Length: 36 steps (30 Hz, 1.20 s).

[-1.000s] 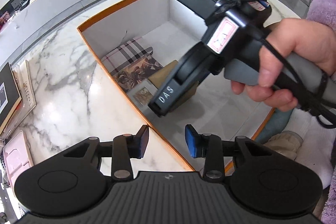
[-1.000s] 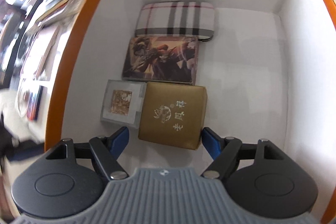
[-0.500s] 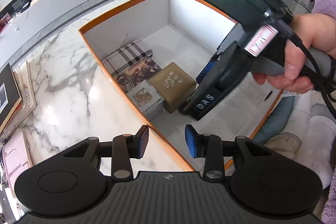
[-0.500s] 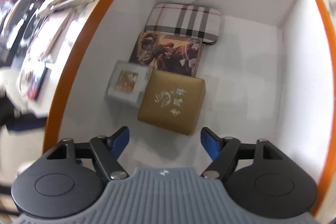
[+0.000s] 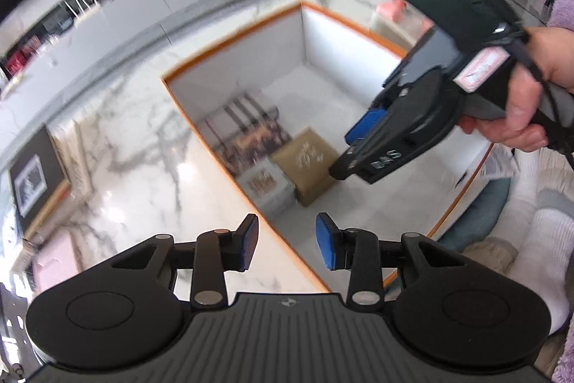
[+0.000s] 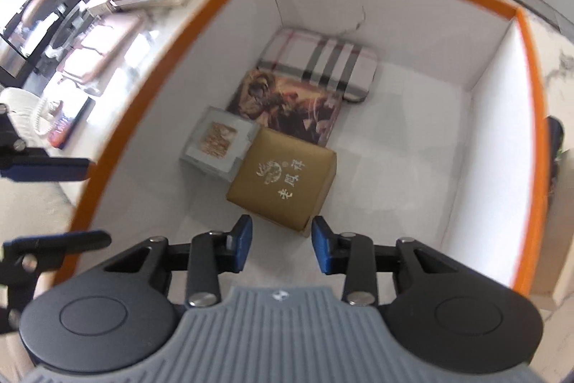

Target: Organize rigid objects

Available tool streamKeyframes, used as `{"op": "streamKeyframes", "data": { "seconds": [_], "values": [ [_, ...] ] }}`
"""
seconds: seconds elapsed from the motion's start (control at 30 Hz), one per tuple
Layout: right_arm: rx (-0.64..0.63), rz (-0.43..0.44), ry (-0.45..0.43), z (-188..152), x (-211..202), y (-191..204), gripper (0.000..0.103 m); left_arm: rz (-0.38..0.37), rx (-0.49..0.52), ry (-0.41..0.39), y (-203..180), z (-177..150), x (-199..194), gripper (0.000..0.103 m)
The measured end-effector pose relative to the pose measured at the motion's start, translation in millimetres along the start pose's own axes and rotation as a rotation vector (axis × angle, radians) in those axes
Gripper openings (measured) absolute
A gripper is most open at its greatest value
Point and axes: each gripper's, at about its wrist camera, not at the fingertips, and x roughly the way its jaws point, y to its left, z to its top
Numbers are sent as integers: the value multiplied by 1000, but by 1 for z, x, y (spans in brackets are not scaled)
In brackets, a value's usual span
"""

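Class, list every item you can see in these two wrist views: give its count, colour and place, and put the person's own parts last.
storage box: 1, white inside with an orange rim, on the marble counter
plaid case: 1, pale with dark and red stripes, at the box's far wall
picture box: 1, brown and orange artwork, flat, in front of the plaid case
clear case: 1, transparent with a gold inlay, by the box's left wall
gold box: 1, gold with pale characters, right of the clear case
framed pictures: a stack, dark frame on top, on the counter left of the box
marble counter: 1, white with grey veins
left gripper: 1, black, blue pads, open, empty
right gripper: 1, black, blue pads, open, above the box
hand: 1, holding the right gripper
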Motion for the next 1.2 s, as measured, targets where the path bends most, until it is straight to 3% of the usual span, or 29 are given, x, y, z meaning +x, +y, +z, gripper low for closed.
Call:
{"op": "streamKeyframes", "data": {
  "seconds": [0.27, 0.47, 0.73, 0.87, 0.97, 1.07, 1.2],
  "values": [
    [51, 59, -203, -30, -96, -40, 39, -12, 58, -134, -47, 30, -42, 43],
    [116, -5, -287, -78, -148, -87, 51, -93, 190, -188, -114, 58, -47, 43],
    [305, -56, -255, -154, -163, -152, 51, -215, 448, -80, -197, 77, -2, 43],
    [383, -9, -206, -184, -147, -169, 51, -243, 593, 10, -226, 74, 32, 46],
    [424, -3, -177, -198, -133, -172, 51, -245, 700, 62, -244, 64, 56, 52],
    [441, 10, -233, -201, -133, -174, 51, -231, 810, 121, -260, 55, 84, 59],
    [504, 71, -247, -203, -128, -188, 52, -163, 955, 177, -276, 40, 114, 63]
  ]
}}
